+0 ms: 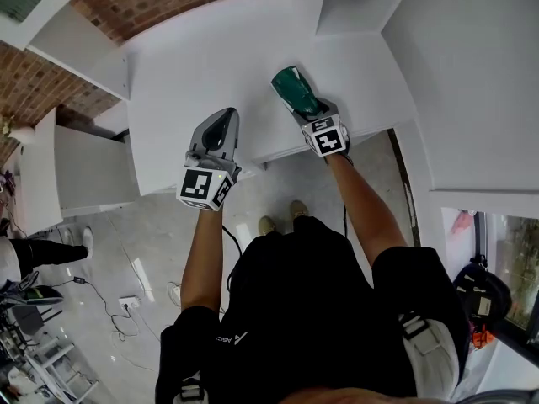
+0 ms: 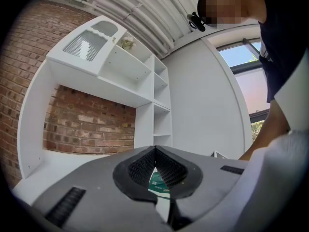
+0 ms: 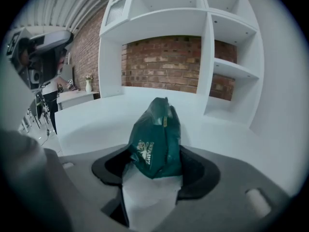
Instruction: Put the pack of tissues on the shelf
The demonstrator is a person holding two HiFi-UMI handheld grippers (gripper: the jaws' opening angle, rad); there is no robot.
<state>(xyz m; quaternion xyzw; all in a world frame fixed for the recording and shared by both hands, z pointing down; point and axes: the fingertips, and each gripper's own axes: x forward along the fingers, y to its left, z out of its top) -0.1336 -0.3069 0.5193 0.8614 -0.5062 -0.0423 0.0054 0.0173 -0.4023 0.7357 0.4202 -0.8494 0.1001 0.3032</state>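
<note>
Tissues held above the white counter (image 1: 194, 66).
My right gripper (image 3: 157, 167) clamps the green pack of tissues (image 3: 155, 139); my left gripper (image 2: 155, 150) is closed, empty.

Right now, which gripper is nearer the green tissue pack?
Right. The right gripper grips the tissue pack between its jaws. The left gripper is off to the pack's left, apart from it, with its jaws together and empty.
</note>
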